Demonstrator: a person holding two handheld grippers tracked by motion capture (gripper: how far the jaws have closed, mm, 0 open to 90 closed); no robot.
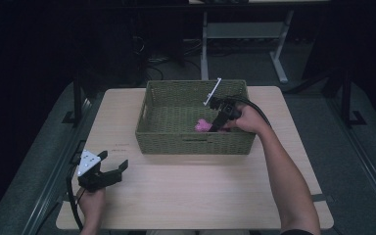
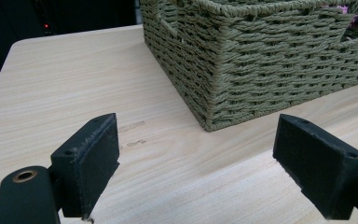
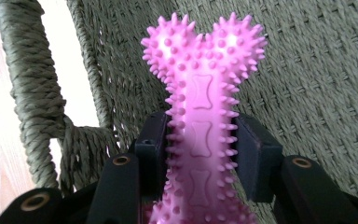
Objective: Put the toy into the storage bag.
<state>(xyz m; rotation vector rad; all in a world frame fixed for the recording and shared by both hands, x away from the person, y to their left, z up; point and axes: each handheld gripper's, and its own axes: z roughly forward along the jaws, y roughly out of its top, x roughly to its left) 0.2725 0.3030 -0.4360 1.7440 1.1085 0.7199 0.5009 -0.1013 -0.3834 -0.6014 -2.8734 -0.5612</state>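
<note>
My left claw (image 1: 113, 169) rests spread wide over the table (image 1: 200, 191), pinching nothing. Farther off, my right claw (image 1: 214, 128) reaches down inside the green basket (image 1: 196, 142) (a woven one), pinching the spiky pink bone toy (image 3: 200, 116).

Lab, bare test table (image 1: 196, 196), floor cables (image 1: 152, 61)

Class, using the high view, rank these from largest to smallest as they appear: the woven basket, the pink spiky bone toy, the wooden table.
1. wooden table
2. woven basket
3. pink spiky bone toy, partly hidden by the right gripper
</note>
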